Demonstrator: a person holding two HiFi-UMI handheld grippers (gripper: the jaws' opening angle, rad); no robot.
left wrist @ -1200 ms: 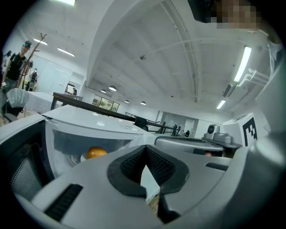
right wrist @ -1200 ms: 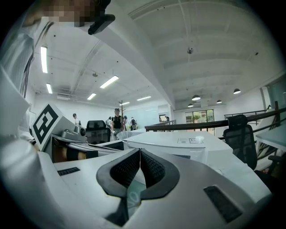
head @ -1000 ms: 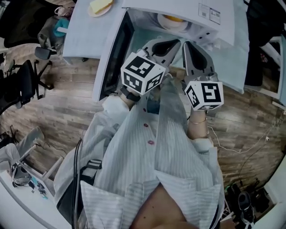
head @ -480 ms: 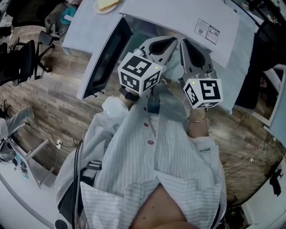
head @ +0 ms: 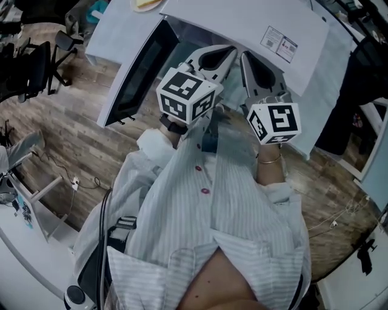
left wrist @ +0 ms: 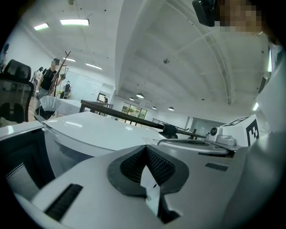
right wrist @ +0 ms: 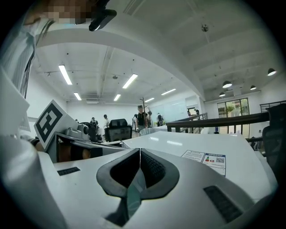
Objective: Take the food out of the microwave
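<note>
The white microwave (head: pixel 242 24) stands on a pale table, its dark-windowed door (head: pixel 136 75) swung open to the left. From the head view its top hides the inside, so no food shows in it. My left gripper (head: pixel 225 51) and right gripper (head: pixel 245 56) are held side by side just before the opening, both shut with nothing between the jaws. In the left gripper view the shut left gripper (left wrist: pixel 145 146) points over the microwave's top (left wrist: pixel 98 129). In the right gripper view the shut right gripper (right wrist: pixel 140 150) points over the labelled top (right wrist: pixel 210 159).
A plate with yellow food (head: pixel 144 3) lies on the table (head: pixel 115 30) left of the microwave. Office chairs (head: pixel 36 60) stand on the wooden floor at left, cables trail at right (head: pixel 339 218). People stand far off (right wrist: pixel 142 117).
A dish of food seen inside the microwave a second ago is now hidden behind its top. Both grippers stayed shut and shifted slightly, together with the view.
</note>
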